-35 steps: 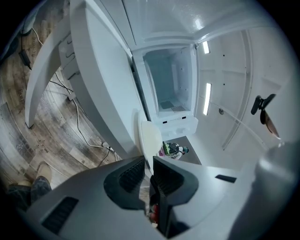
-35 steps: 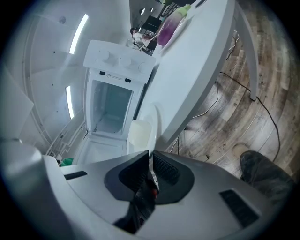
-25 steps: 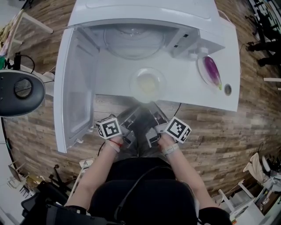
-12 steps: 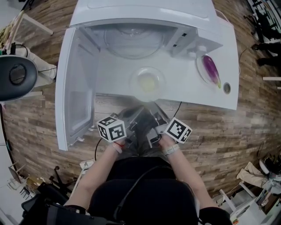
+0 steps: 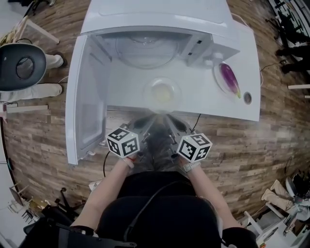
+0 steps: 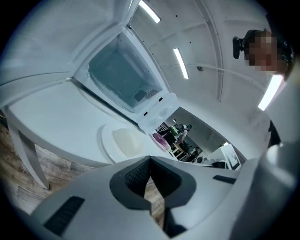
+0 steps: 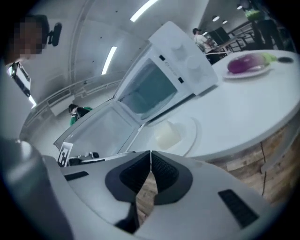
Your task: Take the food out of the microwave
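Clearances: the white table [image 5: 220, 112] ends in a curved near edge across the middle of the head view. Both grippers sit below that edge, over the wood-plank floor [image 5: 43, 140], with open room on either side. The white microwave [image 5: 155, 12] fills the top centre. Its door [image 5: 87, 104] hangs open down the left of the frame and closes off that side. Its cavity shows only a clear round turntable [image 5: 145, 43].

Position of the task item: the food [image 5: 162, 93] is outside the cavity, on a plate [image 5: 147, 90] on the table in front of the microwave's mouth. It lies just above the two grippers in the head view, past the table edge and clear of both.

Left gripper [image 6: 150, 159]: jaws have just been closing and now meet at the tips, nothing between them. Right gripper [image 7: 150, 154]: jaws together, nothing between them.

Materials: the food is a pale yellowish, smooth, blocky lump, and its plate is round, shallow and translucent. The jaw pads are dark and ribbed, set in grey shells. At the right of the table an eggplant [image 5: 228, 77], glossy purple, lies on a second plate [image 5: 218, 76].
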Action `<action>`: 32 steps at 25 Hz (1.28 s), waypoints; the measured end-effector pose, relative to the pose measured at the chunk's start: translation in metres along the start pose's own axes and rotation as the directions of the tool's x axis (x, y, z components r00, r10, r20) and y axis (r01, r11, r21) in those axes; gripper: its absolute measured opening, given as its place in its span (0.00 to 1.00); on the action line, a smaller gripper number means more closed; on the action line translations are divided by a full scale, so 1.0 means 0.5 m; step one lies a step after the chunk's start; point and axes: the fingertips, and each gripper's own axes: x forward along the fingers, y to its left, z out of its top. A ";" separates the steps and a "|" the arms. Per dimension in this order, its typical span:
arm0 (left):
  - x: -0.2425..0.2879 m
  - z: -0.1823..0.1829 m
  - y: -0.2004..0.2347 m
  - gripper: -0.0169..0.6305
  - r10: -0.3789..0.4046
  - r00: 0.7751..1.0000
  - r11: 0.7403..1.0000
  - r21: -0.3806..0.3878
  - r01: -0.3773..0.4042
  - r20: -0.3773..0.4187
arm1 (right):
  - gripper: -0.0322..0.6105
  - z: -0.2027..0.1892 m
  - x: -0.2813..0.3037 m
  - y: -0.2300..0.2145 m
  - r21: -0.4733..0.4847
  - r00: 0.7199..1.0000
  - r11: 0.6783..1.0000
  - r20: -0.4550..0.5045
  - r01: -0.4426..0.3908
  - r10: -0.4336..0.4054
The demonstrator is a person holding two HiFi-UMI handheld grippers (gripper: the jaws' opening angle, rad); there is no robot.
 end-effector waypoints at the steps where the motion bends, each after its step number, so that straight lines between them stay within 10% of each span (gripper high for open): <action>1: -0.001 0.005 -0.002 0.04 0.000 1.000 1.000 0.009 0.000 0.004 | 0.09 0.006 0.000 0.008 -0.041 1.000 0.999 -0.001 -0.009 0.009; 13: -0.039 0.061 -0.022 0.04 0.006 0.998 0.995 0.100 -0.012 0.063 | 0.08 0.062 -0.005 0.083 -0.328 0.998 0.944 0.044 -0.019 0.036; 32: -0.058 0.128 -0.075 0.04 -0.014 0.988 0.965 0.260 -0.026 0.152 | 0.08 0.130 -0.027 0.147 -0.477 0.990 0.879 0.113 -0.016 0.080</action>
